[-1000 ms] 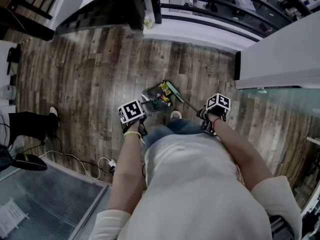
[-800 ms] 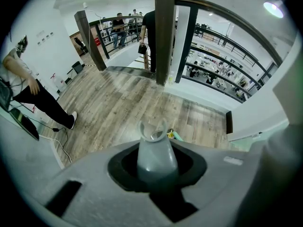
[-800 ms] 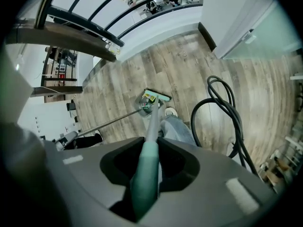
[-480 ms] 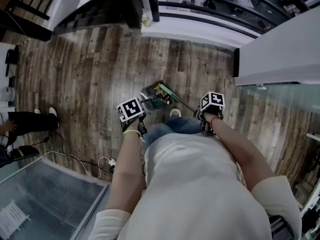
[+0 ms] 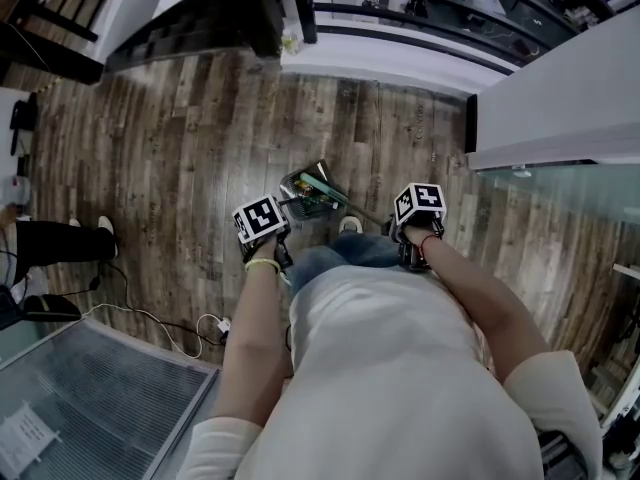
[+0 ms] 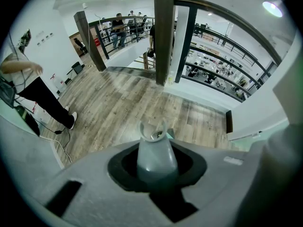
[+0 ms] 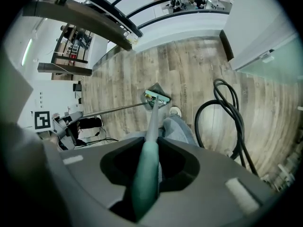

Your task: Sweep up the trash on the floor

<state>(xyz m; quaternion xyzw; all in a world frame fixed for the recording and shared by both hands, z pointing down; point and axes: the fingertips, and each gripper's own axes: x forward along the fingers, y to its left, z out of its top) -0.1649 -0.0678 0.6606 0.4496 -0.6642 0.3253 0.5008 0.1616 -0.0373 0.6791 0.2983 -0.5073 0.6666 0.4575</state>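
A metal dustpan (image 5: 306, 190) stands on the wooden floor in front of my feet, with coloured bits of trash (image 5: 318, 204) inside it. Its long rod ends in a grey handle (image 6: 156, 156), and my left gripper (image 5: 264, 236) is shut on that handle. The green broom head (image 5: 324, 188) lies at the pan's mouth. My right gripper (image 5: 412, 230) is shut on the green broom handle (image 7: 146, 167). In the right gripper view the broom head (image 7: 159, 99) and the dustpan (image 7: 152, 94) meet on the floor, and the pan's rod (image 7: 113, 109) runs off to the left.
A black hose (image 7: 226, 122) coils on the floor to my right. A white wall block (image 5: 560, 98) stands at right, a glass panel (image 5: 100, 388) at lower left beside a white cable (image 5: 195, 326). A bystander's dark-trousered leg (image 5: 50, 243) is at far left. A dark pillar (image 6: 164, 32) rises ahead.
My right gripper has moved a little left and drawn the broom head in against the dustpan's mouth. The dustpan shifted slightly away from me. The bystander's leg moved left.
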